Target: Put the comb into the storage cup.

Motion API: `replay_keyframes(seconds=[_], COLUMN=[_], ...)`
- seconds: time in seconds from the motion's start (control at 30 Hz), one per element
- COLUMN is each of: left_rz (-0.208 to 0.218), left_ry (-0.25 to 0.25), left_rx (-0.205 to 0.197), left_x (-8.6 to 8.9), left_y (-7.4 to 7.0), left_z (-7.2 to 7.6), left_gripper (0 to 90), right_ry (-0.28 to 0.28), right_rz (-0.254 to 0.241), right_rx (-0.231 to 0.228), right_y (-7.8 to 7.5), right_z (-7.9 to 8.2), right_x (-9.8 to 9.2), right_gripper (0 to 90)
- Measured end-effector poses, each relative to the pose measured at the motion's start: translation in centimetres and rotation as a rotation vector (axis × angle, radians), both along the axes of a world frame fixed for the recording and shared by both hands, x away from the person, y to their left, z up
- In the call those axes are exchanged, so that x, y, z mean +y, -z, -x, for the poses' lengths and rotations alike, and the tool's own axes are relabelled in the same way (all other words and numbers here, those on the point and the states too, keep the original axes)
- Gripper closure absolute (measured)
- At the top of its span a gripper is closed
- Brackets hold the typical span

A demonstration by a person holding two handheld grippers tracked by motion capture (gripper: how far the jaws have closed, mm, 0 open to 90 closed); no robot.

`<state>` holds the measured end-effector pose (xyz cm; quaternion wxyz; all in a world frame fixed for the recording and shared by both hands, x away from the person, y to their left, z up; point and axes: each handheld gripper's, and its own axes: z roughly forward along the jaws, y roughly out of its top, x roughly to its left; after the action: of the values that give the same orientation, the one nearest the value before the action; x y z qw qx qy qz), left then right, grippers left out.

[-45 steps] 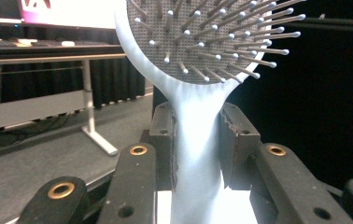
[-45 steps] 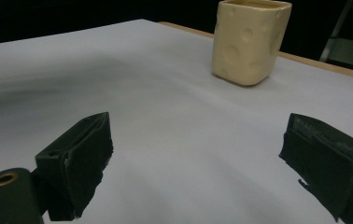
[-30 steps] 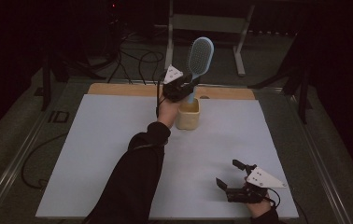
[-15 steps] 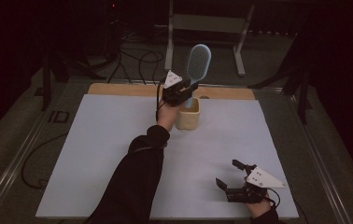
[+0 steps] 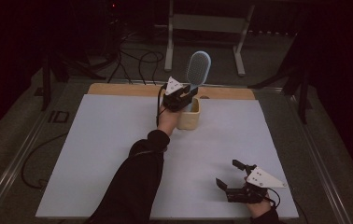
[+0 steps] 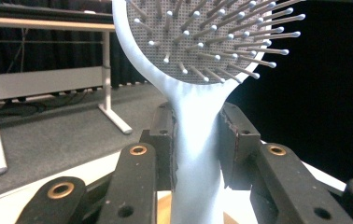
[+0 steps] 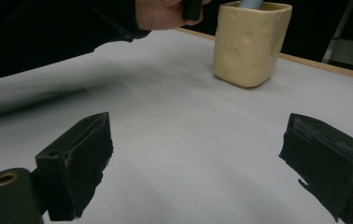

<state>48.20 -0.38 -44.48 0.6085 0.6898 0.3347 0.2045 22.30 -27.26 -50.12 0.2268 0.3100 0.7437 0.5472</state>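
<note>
Dark surroundings frame the white tabletop [image 5: 95, 154]. Left gripper [image 5: 180, 95] pinches the hairbrush [image 5: 198, 70] handle, lowering it into the yellow cup [image 5: 189, 119]; a tilted handle could tip it. Right gripper [image 5: 234, 179] rests spread, empty.

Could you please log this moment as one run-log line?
left gripper: shut on hairbrush handle | hairbrush: handle end in yellow cup | right gripper: open, idle
</note>
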Motion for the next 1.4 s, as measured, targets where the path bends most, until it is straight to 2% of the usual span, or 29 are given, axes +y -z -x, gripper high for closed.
replay_keyframes(seconds=[0.47,0.57,0.73,0.77,0.8,0.87,0.93,0.97,1.0,1.1,1.13,1.23,1.3,1.37,1.4], left_rz=[-0.006,-0.011,-0.027,-0.003,-0.003,0.002,0.012,0.012,0.007,0.017,0.019,0.012,0.005,-0.012,-0.007], left_ry=[-0.017,-0.023,-0.03,-0.022,-0.022,-0.017,-0.019,-0.019,-0.04,-0.031,-0.014,-0.017,-0.01,0.013,0.021], left_rx=[0.014,0.031,0.019,0.016,0.016,0.032,0.041,0.041,0.04,0.054,0.066,0.06,0.055,0.045,0.046], left_x=[0.2,0.3,0.2,0.3,0.3,0.4,0.4,0.4,0.5,0.7,0.9,1.0,1.2,1.4,1.5], left_y=[1.1,1.3,1.4,1.4,1.4,1.1,0.9,0.9,0.6,0.5,0.4,0.4,0.5,0.7,0.7], left_z=[0.5,0.5,0.6,0.7,0.7,0.6,0.7,0.7,0.9,0.9,0.8,1.0,1.1,1.2,1.3], left_gripper=[69.8,69.8,69.7,67.7,60.9,40.2,31.0,23.3,19.3,17.1,15.2,9.8,1.7,0.0,0.0], right_ry=[-0.004,-0.005,-0.01,-0.01,-0.01,-0.009,-0.01,-0.01,-0.011,-0.01,-0.01,-0.01,-0.012,-0.012,-0.013], right_rz=[0.003,0.005,0.01,0.004,0.004,0.004,0.005,0.005,0.006,0.005,0.006,0.008,0.009,0.009,0.01], right_rx=[0.001,0.005,0.001,0.007,0.008,0.007,0.007,0.007,0.005,0.008,0.007,0.005,0.006,0.007,0.007], right_y=[0.1,0.1,0.1,0.1,0.1,0.1,0.1,0.1,0.1,0.1,0.1,0.1,0.1,0.1,0.1], right_z=[0.0,0.0,0.0,0.0,0.0,0.0,-0.1,0.0,-0.1,0.0,0.0,0.0,0.0,0.0,0.0], right_x=[0.1,0.1,0.1,0.2,0.1,0.1,0.1,0.1,0.1,0.2,0.2,0.2,0.2,0.3,0.3], right_gripper=[8.5,8.5,8.5,8.5,8.5,8.5,8.5,8.5,8.5,8.5,8.5,8.5,8.5,8.4,8.5])
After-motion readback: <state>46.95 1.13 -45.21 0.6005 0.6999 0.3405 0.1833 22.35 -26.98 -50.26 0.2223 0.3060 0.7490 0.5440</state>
